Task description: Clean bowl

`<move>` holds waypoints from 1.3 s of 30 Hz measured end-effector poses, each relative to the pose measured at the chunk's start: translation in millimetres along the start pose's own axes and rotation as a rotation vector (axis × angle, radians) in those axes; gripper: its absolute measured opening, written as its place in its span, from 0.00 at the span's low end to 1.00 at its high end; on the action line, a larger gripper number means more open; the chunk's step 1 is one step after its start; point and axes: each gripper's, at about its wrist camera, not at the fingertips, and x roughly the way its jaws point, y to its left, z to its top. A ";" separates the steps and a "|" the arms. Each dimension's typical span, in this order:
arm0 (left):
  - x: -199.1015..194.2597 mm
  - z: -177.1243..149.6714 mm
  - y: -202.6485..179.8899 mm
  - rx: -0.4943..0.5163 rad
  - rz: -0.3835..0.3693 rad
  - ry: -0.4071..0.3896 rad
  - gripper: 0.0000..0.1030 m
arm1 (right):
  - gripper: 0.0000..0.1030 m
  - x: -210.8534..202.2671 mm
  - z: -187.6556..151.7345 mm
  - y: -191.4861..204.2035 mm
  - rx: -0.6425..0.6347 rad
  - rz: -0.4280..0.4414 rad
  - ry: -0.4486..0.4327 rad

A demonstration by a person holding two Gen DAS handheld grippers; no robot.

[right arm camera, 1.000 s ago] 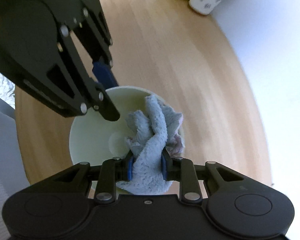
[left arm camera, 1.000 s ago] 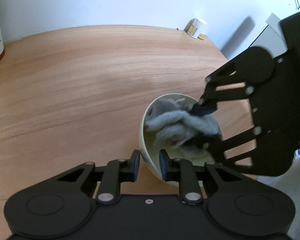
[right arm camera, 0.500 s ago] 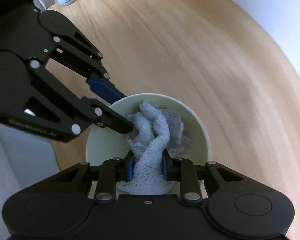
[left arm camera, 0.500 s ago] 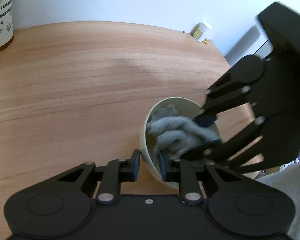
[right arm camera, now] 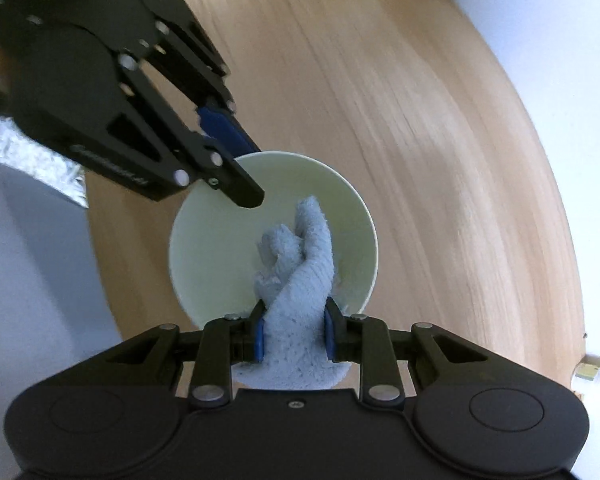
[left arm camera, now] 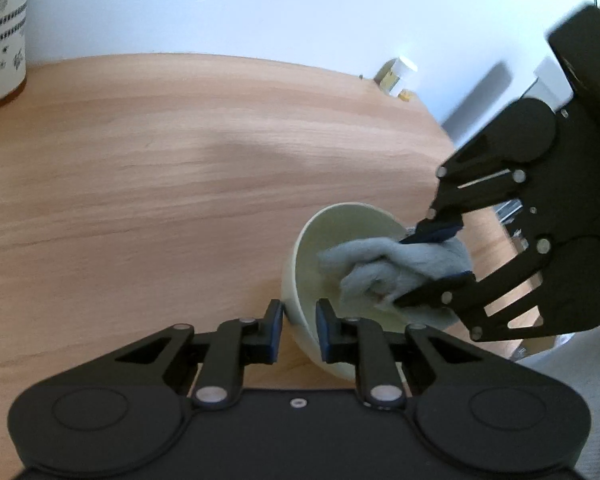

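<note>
Left wrist view: the left tool point(left arm camera: 298, 326) pinches the near rim of the pale bowl point(left arm camera: 296, 264) near the tabletop's point(left arm camera: 160, 184) right edge. Inside the bowl, the right tool point(right arm camera: 294, 334) is clamped on a grey cloth point(right arm camera: 300, 264).

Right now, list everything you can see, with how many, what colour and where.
bowl: one, pale cream, near table edge, tilted
cloth: one, light blue-grey, bunched inside bowl
table: one, light wood, round
patterned canister: one, white, far left in left view
small jar: one, white with yellow, table's far edge
foil packet: one, silver, beyond table edge
left gripper: black, blue pads, clamping bowl rim
right gripper: black, blue pads, gripping cloth
</note>
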 end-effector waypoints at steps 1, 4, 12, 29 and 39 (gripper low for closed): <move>-0.3 -0.7 0.8 -0.014 -0.003 -0.002 0.16 | 0.29 1.6 0.0 3.1 -0.006 -0.001 0.005; -0.8 -2.1 2.0 -0.048 -0.012 -0.006 0.16 | 0.29 6.9 18.1 12.0 -0.051 -0.007 0.028; -1.8 -2.5 8.3 -0.111 -0.031 -0.001 0.16 | 0.29 26.2 29.1 11.3 -0.010 0.053 0.011; 0.3 3.2 5.0 -0.143 0.001 -0.024 0.13 | 0.29 -13.3 32.8 -33.3 0.350 0.335 -0.098; 0.0 6.2 8.3 -0.150 0.007 -0.028 0.15 | 0.29 4.6 -13.8 0.3 0.246 0.293 -0.012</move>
